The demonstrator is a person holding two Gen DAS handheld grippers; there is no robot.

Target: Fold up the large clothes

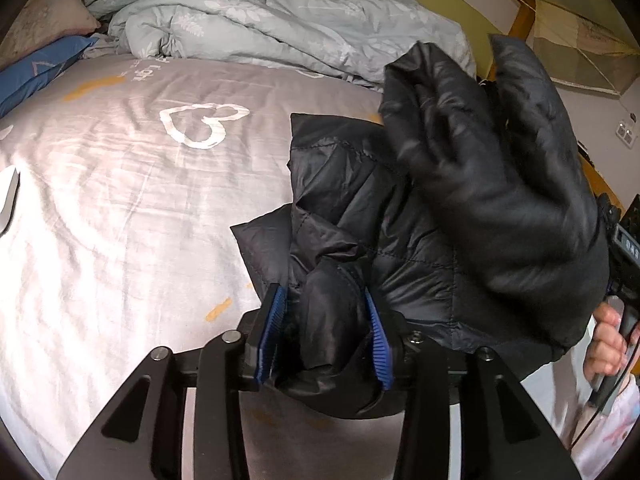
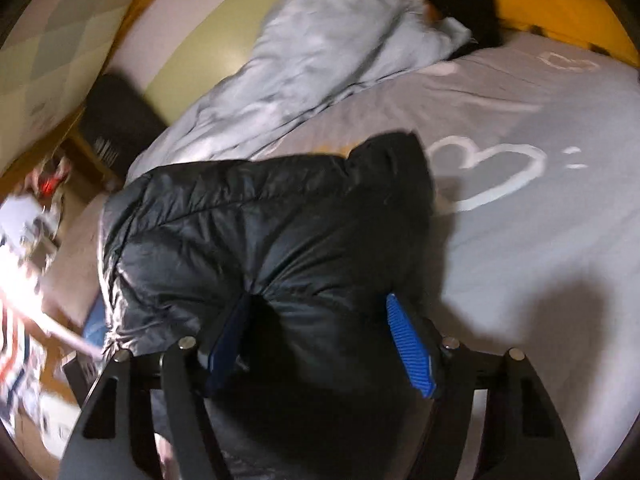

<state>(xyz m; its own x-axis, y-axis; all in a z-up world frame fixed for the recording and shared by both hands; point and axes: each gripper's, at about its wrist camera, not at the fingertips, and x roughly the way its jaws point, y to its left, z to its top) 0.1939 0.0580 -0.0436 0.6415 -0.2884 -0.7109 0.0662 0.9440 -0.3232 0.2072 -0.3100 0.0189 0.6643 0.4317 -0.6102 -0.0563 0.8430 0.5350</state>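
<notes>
Holding a black puffer jacket (image 1: pixel 420 220) up over the bed (image 1: pixel 120 200) — that's where things stand, w/ both tools gripping it. Left tool (image 1: pixel 326 332) has its blue pads (image 1: pixel 272 328) pinched around a bunched wad of the jacket's fabric; right tool (image 2: pixel 324 344) is likewise closed around a thick padded fold, its pads (image 2: pixel 410 348) pressed into the quilting. Most of the jacket hangs clear of the bed, just beside the white heart print (image 1: pixel 200 124) on the sheet; a rumpled grey duvet (image 1: pixel 260 20) lies beyond the heart, toward the wall.

To do this step well, I'd say: keep both grips firm — slick nylon could slip out of a pinch that only bites a wad. Spread the two tools apart so the garment pulls taut and flat, not bunched, then lower it onto the bare sheet near the heart, well short of the duvet. Lay the far edge down first, smooth toward the near side, & only then let go. Blur suggests fast motion; slower prob helps the puffy fill settle evenly.
</notes>
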